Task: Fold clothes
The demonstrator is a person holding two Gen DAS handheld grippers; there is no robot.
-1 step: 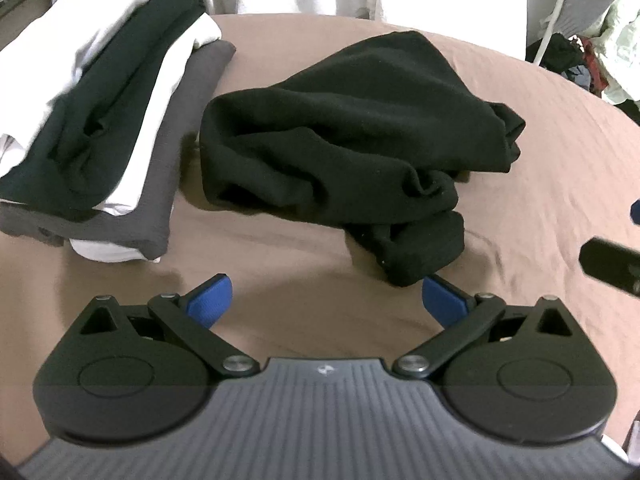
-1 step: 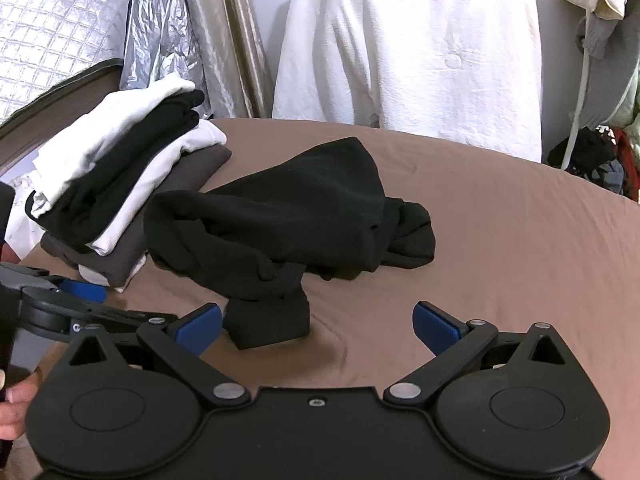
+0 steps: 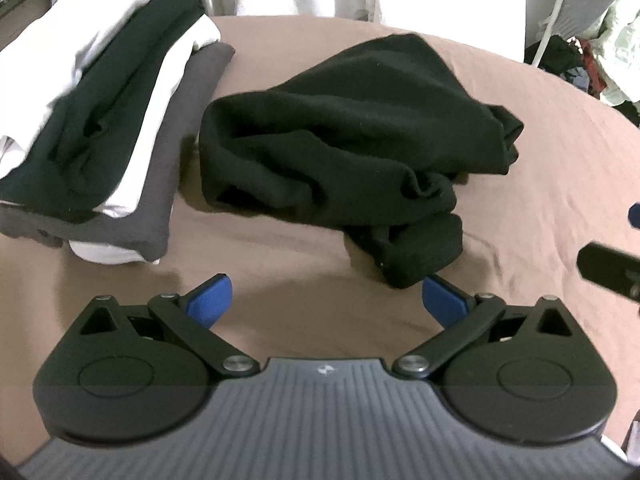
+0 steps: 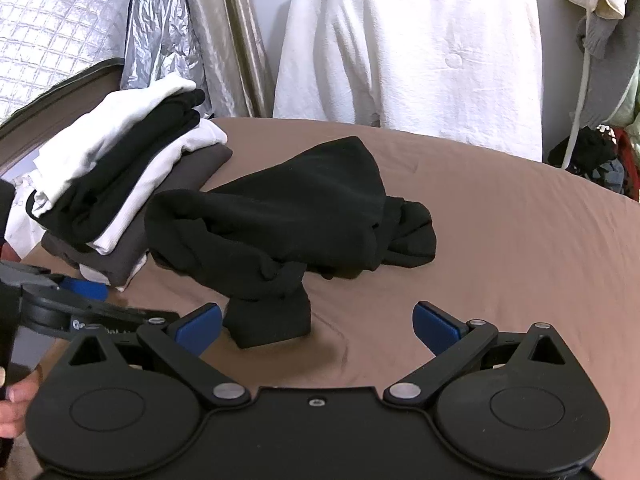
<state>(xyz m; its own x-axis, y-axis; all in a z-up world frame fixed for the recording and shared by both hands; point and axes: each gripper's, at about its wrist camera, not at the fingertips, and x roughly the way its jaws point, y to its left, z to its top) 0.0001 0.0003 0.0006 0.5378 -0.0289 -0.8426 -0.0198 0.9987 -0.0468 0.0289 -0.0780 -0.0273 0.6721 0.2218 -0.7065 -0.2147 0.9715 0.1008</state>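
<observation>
A crumpled black garment (image 3: 352, 148) lies in a heap on the brown sheet (image 3: 540, 152); it also shows in the right wrist view (image 4: 280, 220). A black cuff end (image 3: 416, 256) sticks out toward me. My left gripper (image 3: 326, 304) is open and empty, just short of that cuff. My right gripper (image 4: 318, 324) is open and empty, with the cuff (image 4: 272, 320) beside its left fingertip (image 4: 200, 326). A stack of folded white, black and grey clothes (image 3: 100, 120) sits to the left of the heap.
A white garment (image 4: 408, 44) hangs behind the bed. Silver quilted material (image 4: 80, 20) is at the back left. A pile of mixed clothes (image 3: 592, 64) lies beyond the bed's right edge. The left gripper (image 4: 60, 300) shows at the right wrist view's left side.
</observation>
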